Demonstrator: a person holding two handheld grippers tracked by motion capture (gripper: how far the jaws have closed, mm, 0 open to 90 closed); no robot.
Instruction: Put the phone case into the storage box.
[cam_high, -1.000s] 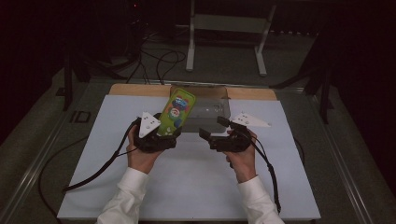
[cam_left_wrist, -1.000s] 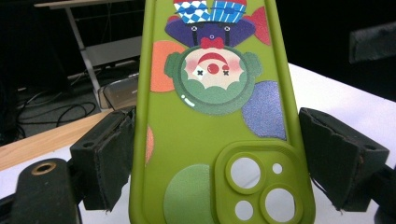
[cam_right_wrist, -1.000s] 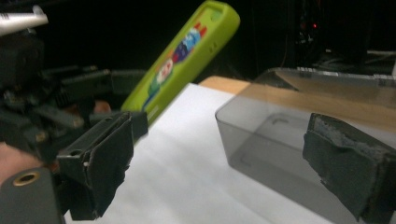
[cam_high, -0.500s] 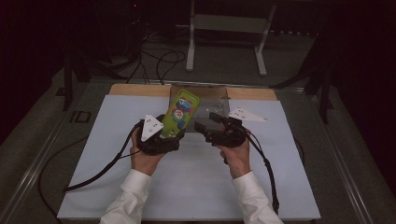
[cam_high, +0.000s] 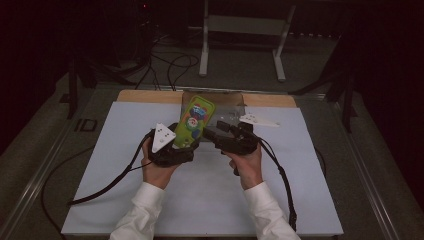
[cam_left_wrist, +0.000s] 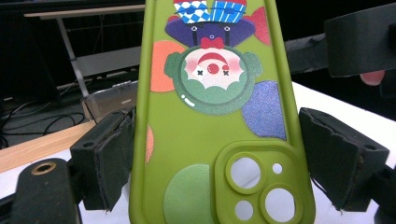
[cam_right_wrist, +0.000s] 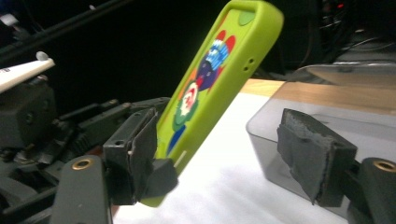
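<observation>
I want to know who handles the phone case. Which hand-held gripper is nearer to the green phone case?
Left. The left hand-held gripper has the phone case between its jaws near the camera cutout. The right hand-held gripper is open just beside the case's edge.

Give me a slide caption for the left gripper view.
Green phone case with a clown print, standing between the left gripper pads.

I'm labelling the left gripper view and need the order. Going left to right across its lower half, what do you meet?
Left pad → green phone case → right pad.
</observation>
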